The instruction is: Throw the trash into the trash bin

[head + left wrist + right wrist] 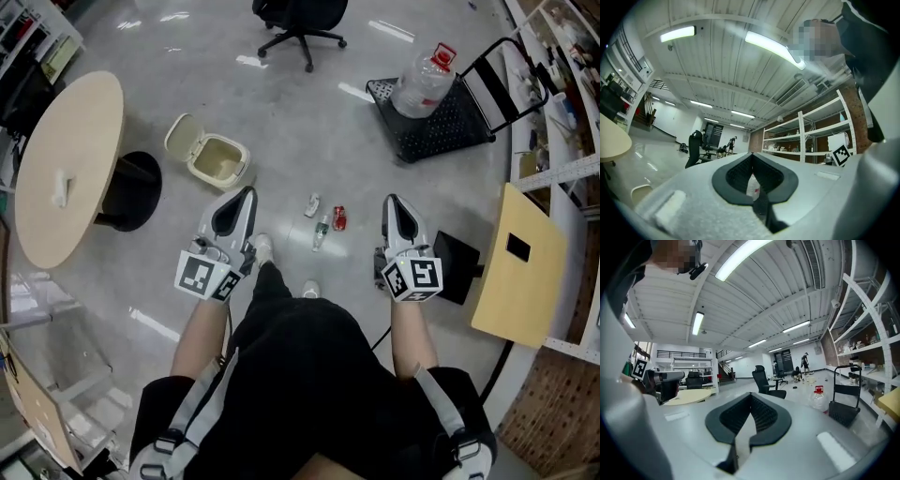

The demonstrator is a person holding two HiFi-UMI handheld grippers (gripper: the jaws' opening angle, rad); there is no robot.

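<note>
The trash is lying on the grey floor at the middle of the head view: a small white piece, a red can and a small plastic bottle, all close together and on their sides. They are lying between the two grippers and just above them in the frame, touched by neither. The cream trash bin is standing to their upper left with its lid tipped open, well apart from them. The left gripper is holding its jaws together at the tips with nothing gripped. The right gripper is doing the same, its pads meeting and empty. A round wooden table is filling the left edge. An office chair is standing at the top, and a big water jug is sitting on a black cart at the upper right.
</note>
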